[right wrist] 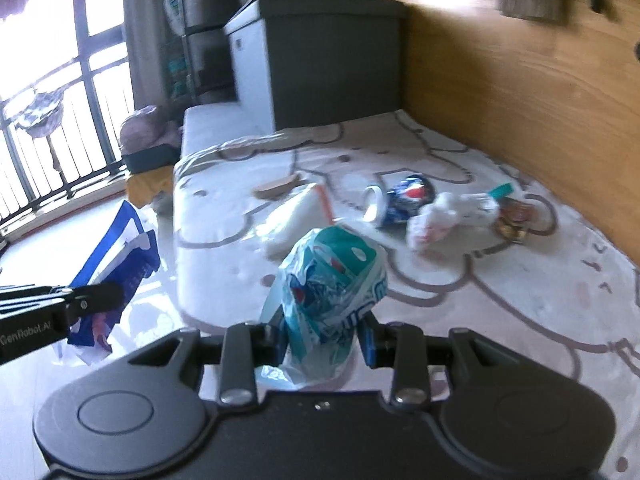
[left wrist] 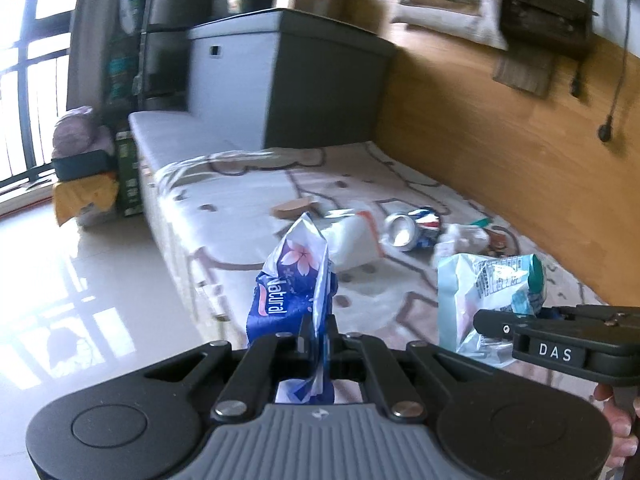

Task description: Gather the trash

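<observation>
While both wrappers are already pinched, I treat the step in hand as carrying them off to a bin, which I cannot see in either view. The blue tissue wrapper (left wrist: pixel 294 280), printed with a pink flower, stands up from the left gripper (left wrist: pixel 316 344), whose fingers are pressed together on its thin film. The teal-and-white plastic wrapper (right wrist: pixel 332 292) is bunched between the fingers of the right gripper (right wrist: pixel 324 344), which close only partway around the crumpled bulk. Both loads hang in the air over the near edge of the patterned bed sheet (right wrist: pixel 520 280) and the glossy floor (left wrist: pixel 80 280).

My judgement: film this light can slip or catch air, so I hold both grips firm and move evenly, without swinging. The two grippers ride just beside each other; I keep them apart so the loads do not tangle.

Further out on the sheet lie a crushed Pepsi can (left wrist: pixel 416 228), a white bag with an orange edge (left wrist: pixel 356 236), a crumpled white wrapper (right wrist: pixel 448 212), a brown snack packet (right wrist: pixel 514 216) and a flat brown piece (left wrist: pixel 294 206). I judge collection to be well short of finished.
</observation>
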